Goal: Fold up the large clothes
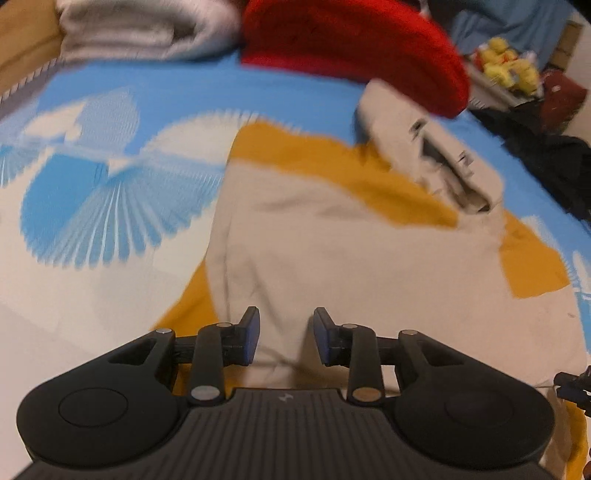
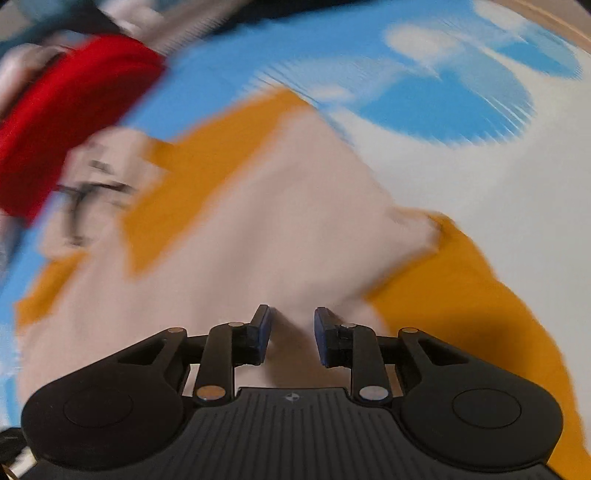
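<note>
The left gripper (image 1: pixel 286 334) has its jaws apart with nothing between them; through the gap shows the beige garment (image 1: pixel 332 251), which lies directly under and ahead of the fingers. Whether the fingertips touch the cloth cannot be told. The right gripper (image 2: pixel 291 334) is likewise spread and empty, over the same beige garment (image 2: pixel 258 229), its shadow falling on the cloth just in front of the pads.

The beige garment is spread flat on top of a mustard cloth (image 1: pixel 306 147), whose edges show around it: in the left view, to the left near the gripper, across the far side and out to the right. In the right view the mustard cloth (image 2: pixel 461 295) is broad to the right of the fingers and also ahead to the left.

Farther ahead and to the right of the left gripper, a bunched part of the beige garment, with dark marks on it, is turned up in a thick fold. Both pieces rest on a blue and white sheet (image 1: pixel 92 177) that reaches left of the left gripper; in the right view the sheet (image 2: pixel 443 92) lies ahead and to the right.

Beyond, a red cloth (image 1: pixel 351 48) sits at the far edge of the garment, with a white folded pile (image 1: pixel 140 29) to its left. Farthest right are yellow toys (image 1: pixel 509 66) and dark clothing (image 1: pixel 546 155). The right view is heavily blurred; the red cloth (image 2: pixel 66 122) lies far left there.
</note>
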{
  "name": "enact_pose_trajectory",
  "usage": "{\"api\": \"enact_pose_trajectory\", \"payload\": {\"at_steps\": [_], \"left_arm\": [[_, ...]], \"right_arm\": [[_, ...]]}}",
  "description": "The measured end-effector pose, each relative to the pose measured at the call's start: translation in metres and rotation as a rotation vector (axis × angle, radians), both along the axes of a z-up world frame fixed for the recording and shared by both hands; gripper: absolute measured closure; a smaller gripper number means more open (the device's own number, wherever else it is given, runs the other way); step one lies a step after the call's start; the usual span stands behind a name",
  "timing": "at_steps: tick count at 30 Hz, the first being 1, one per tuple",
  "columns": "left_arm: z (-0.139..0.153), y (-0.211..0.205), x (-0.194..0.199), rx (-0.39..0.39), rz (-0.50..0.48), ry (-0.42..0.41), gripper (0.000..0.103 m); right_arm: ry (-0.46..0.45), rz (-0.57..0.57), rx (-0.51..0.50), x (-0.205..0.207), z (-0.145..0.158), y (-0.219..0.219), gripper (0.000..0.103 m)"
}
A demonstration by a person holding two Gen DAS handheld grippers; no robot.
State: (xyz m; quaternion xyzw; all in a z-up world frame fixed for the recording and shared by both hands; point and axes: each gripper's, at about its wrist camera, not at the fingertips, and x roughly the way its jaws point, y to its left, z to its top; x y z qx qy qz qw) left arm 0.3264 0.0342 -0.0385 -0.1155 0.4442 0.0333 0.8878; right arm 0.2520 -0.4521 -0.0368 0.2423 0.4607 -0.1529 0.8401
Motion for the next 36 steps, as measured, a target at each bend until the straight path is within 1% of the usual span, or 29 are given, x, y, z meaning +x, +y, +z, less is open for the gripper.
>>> {"api": "enact_pose_trajectory", "payload": {"at_steps": [1,2,4,5,7,9,11,13,15,18,19,22,26,28,31,34,36], "left_arm": [[0.002,0.000,0.000,0.000,-0.003,-0.011,0.067],[0.000,-0.004,0.000,-0.003,-0.004,-0.005,0.067],[-0.007,-0.005,0.004,0.006,0.004,0.032,0.067],[-0.007,-0.006,0.005,0.015,0.012,0.038,0.067],[-0.001,-0.006,0.002,0.021,0.020,0.022,0.067],[0.010,-0.006,-0.003,0.023,0.024,-0.014,0.066],[0.020,-0.010,-0.007,0.034,0.024,-0.043,0.061],[0.030,-0.013,-0.012,0.055,0.024,-0.074,0.050],[0.038,-0.017,-0.016,0.074,0.021,-0.099,0.047],[0.049,-0.022,-0.023,0.100,0.014,-0.133,0.038],[0.052,-0.023,-0.025,0.107,0.010,-0.146,0.037],[0.061,-0.029,-0.032,0.130,-0.006,-0.191,0.036],[0.075,-0.037,-0.043,0.178,-0.020,-0.285,0.034],[0.081,-0.041,-0.047,0.189,-0.020,-0.329,0.034],[0.091,-0.046,-0.050,0.198,-0.024,-0.362,0.034],[0.101,-0.051,-0.052,0.205,-0.067,-0.399,0.034],[0.107,-0.056,-0.043,0.228,-0.074,-0.405,0.036]], "right_arm": [[-0.009,0.006,-0.002,0.000,0.002,0.000,0.074],[-0.020,0.018,-0.011,0.000,0.006,0.003,0.074],[-0.054,0.058,-0.052,0.000,0.017,0.011,0.074],[-0.064,0.073,-0.069,-0.001,0.022,0.014,0.074],[-0.087,0.099,-0.101,-0.004,0.031,0.020,0.074],[-0.107,0.124,-0.142,-0.010,0.039,0.021,0.074],[-0.123,0.140,-0.177,-0.014,0.047,0.024,0.074],[-0.138,0.158,-0.201,-0.017,0.054,0.026,0.073],[-0.149,0.173,-0.224,-0.021,0.061,0.027,0.072],[-0.158,0.186,-0.235,-0.029,0.068,0.026,0.072],[-0.161,0.188,-0.233,-0.032,0.070,0.025,0.072],[-0.176,0.194,-0.230,-0.040,0.078,0.022,0.071],[-0.202,0.204,-0.244,-0.048,0.090,0.018,0.071],[-0.224,0.212,-0.246,-0.051,0.097,0.014,0.071],[-0.246,0.223,-0.257,-0.052,0.106,0.009,0.071],[-0.261,0.231,-0.277,-0.050,0.112,0.001,0.071],[-0.268,0.225,-0.292,-0.049,0.116,-0.006,0.071]]}}
